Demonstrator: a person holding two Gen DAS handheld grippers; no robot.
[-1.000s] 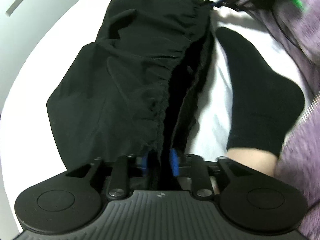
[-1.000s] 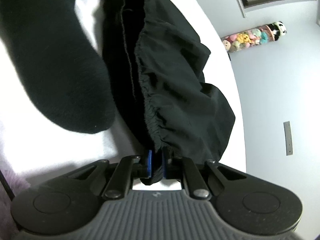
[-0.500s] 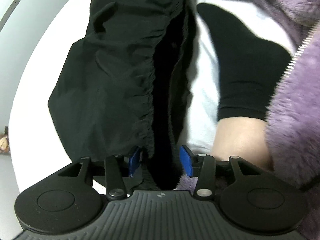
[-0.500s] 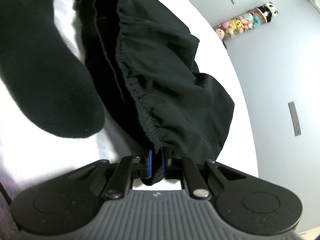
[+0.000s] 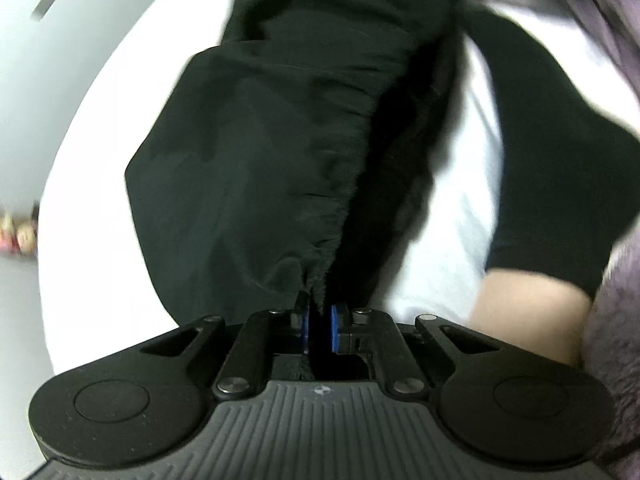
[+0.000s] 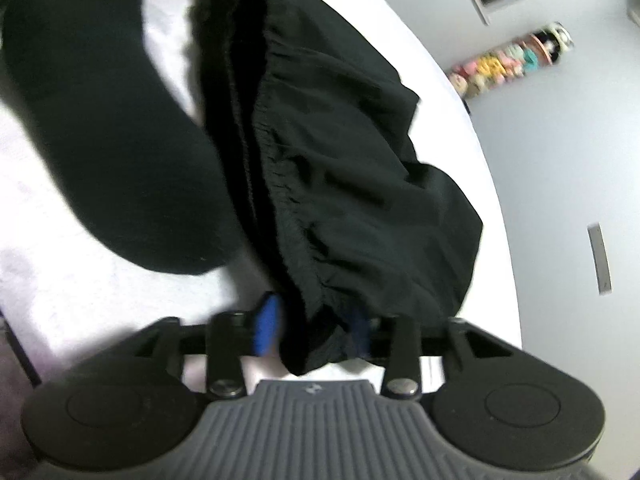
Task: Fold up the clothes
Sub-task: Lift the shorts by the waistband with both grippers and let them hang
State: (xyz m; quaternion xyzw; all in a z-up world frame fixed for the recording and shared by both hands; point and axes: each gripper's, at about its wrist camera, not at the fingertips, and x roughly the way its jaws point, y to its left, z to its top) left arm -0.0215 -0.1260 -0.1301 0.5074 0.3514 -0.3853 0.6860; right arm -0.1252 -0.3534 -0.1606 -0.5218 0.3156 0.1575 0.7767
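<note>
A black garment (image 5: 260, 140) with a gathered elastic waistband lies on a white surface (image 5: 100, 260). In the left wrist view the waistband's end runs into my left gripper (image 5: 319, 326). Its jaws are closing, and the blue pads pinch the black fabric. In the right wrist view the other end of the waistband of the garment (image 6: 352, 184) hangs between the pads of my right gripper (image 6: 314, 330). Those jaws are opening and the pads stand off the cloth on both sides.
A person's foot in a black sock (image 5: 552, 168) rests on the white surface beside the garment, also in the right wrist view (image 6: 104, 152). Purple fleece (image 5: 616, 320) fills the right edge. The surface's rounded edge (image 6: 492, 184) drops to a grey floor with colourful toys (image 6: 512, 64).
The left jaws spread wider, then closed on the waistband's end. The right jaws, shut on the waistband before, have parted and let the fabric go slack between them.
</note>
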